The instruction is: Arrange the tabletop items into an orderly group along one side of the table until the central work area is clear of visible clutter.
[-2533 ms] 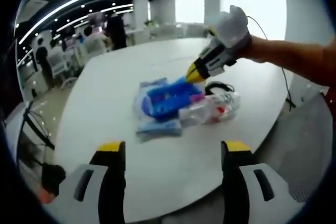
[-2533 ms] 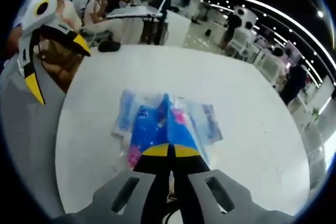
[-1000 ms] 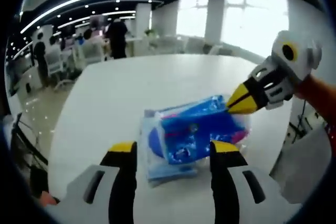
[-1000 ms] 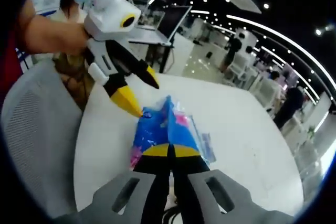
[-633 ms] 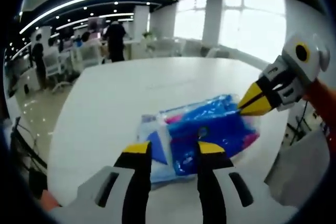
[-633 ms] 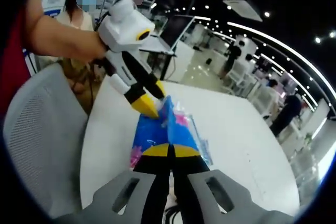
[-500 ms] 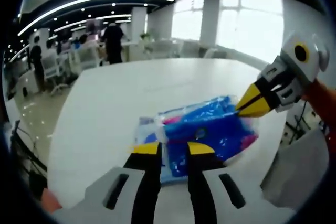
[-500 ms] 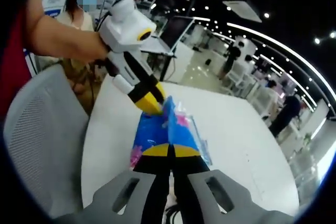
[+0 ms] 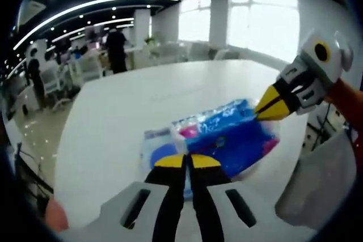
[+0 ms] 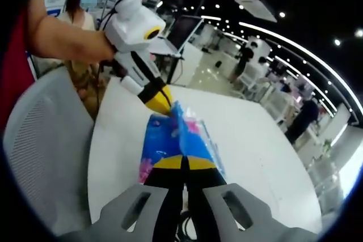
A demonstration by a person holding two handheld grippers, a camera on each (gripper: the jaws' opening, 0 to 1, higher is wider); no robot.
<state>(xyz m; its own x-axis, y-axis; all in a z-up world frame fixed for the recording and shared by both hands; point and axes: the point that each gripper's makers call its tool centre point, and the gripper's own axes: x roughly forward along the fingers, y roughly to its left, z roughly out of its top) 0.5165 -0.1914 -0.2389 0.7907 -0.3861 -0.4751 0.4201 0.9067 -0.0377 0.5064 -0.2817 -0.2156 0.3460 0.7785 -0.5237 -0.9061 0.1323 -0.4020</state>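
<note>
A clear bag (image 9: 227, 140) of blue and pink packs hangs between the two grippers above the white desk (image 9: 113, 111). The left gripper (image 9: 187, 161), whose jaws were spread wide a second ago, has closed them on the bag's near edge. The right gripper (image 10: 182, 163) still has its jaws pressed together on the bag's other end. A grey mesh chair (image 10: 45, 151) stands beside the desk.
</note>
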